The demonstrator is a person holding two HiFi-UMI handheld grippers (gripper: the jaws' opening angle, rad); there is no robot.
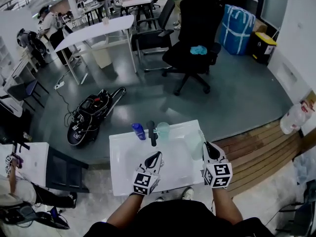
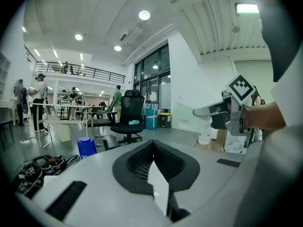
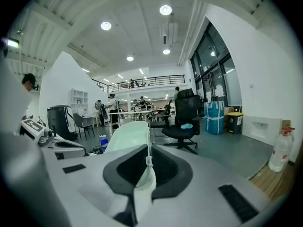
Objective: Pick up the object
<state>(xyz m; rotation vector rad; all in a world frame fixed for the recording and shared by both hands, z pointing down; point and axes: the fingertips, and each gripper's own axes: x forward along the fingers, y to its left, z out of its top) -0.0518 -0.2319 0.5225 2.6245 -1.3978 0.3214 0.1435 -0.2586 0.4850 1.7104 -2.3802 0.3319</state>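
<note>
Now, right claw pinching thin curved pale-green plastic object

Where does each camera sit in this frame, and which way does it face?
Head view: on the person's head, looking steeply down at the white table; both forearms, left gripper and right gripper show.
Left gripper view: on the left gripper, looking along its shut jaws; the right gripper shows at right.
Right gripper view: on the right gripper, looking along jaws shut on a pale green object.
Shared: the black office chair, in all three.
</note>
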